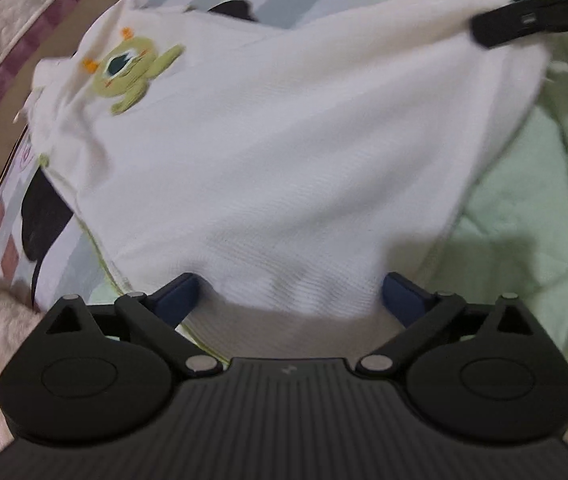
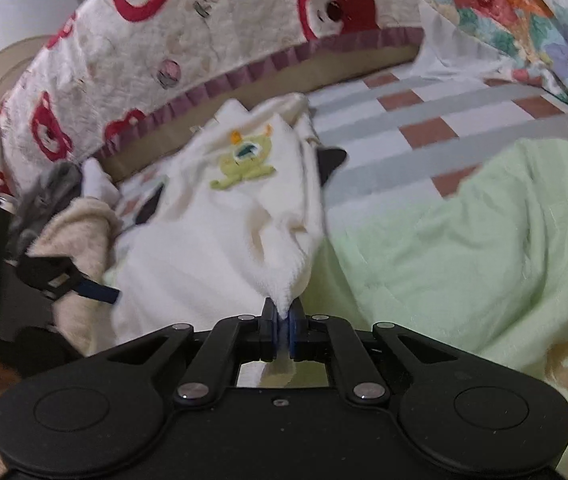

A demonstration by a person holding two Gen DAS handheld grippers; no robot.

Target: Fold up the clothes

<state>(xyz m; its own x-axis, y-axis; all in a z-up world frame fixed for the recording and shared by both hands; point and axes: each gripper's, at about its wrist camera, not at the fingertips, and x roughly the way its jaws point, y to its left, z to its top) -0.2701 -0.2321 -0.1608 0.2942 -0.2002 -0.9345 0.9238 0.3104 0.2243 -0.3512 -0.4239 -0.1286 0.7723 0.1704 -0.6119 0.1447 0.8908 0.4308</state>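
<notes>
My right tool [image 2: 283, 322] pinches a corner of the white garment [image 2: 212, 240] on the bed [image 2: 424, 120].
My left tool [image 1: 290, 296] gapes wide, fabric between its fingers.

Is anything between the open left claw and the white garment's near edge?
Nothing visible. The white garment already lies between the open left claw's fingers, pads not pressing it. The right claw is shut on its other corner.
</notes>
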